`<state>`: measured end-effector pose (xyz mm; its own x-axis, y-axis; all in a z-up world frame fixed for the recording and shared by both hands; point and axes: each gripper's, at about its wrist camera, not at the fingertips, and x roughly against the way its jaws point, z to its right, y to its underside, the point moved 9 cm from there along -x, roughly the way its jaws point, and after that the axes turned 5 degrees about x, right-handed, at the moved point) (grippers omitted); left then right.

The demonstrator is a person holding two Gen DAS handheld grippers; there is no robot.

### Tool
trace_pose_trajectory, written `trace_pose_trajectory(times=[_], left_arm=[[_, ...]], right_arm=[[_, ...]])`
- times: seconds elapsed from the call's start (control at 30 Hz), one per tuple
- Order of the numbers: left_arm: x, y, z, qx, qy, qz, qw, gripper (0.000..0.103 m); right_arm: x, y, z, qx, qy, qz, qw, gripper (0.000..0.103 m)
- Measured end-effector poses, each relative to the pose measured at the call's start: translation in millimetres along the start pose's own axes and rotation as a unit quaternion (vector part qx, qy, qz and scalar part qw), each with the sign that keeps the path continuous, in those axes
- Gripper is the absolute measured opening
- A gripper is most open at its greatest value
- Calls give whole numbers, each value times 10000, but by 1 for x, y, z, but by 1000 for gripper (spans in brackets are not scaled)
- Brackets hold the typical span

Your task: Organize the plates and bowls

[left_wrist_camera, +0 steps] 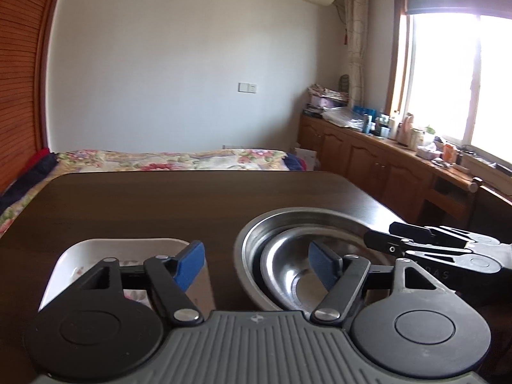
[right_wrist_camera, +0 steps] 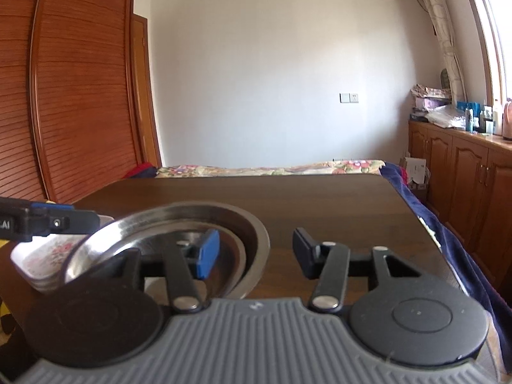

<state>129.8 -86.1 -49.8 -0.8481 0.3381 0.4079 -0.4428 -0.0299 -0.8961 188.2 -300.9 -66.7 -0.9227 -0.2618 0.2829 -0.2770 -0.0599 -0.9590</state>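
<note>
Two steel bowls sit nested on the dark wooden table, the smaller bowl lying tilted inside the larger bowl, toward its near side. Just left of them, apart by a strip of bare tabletop, rests a white rectangular dish with a floral print on its inside. From the left wrist view, the left gripper hangs low over the gap between dish and bowls, its blue-padded fingers spread wide and holding nothing. From the right wrist view, the right gripper is likewise spread and empty, its left finger over the nested bowls and its right finger over bare table beside the larger bowl's rim. Beyond the table lie a bed with a flowered quilt, a slatted wooden wardrobe, and low wooden cabinets under a bright window.
</note>
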Motion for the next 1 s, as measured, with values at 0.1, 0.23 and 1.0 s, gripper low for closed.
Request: trace_pose_trajectory(times=[0.1, 0.23, 1.0], left_arm=[[-3, 5, -4, 104, -18, 7, 9999, 76], [-4, 11, -4, 108, -40, -4, 9999, 76], [-15, 25, 9, 58, 55, -231, 9997, 34]], right_arm=[[-2, 5, -3, -73, -36, -37, 10000, 57], [1, 8, -5, -181, -67, -17, 9998, 70], [-2, 11, -6, -142, -121, 33, 9998, 37]])
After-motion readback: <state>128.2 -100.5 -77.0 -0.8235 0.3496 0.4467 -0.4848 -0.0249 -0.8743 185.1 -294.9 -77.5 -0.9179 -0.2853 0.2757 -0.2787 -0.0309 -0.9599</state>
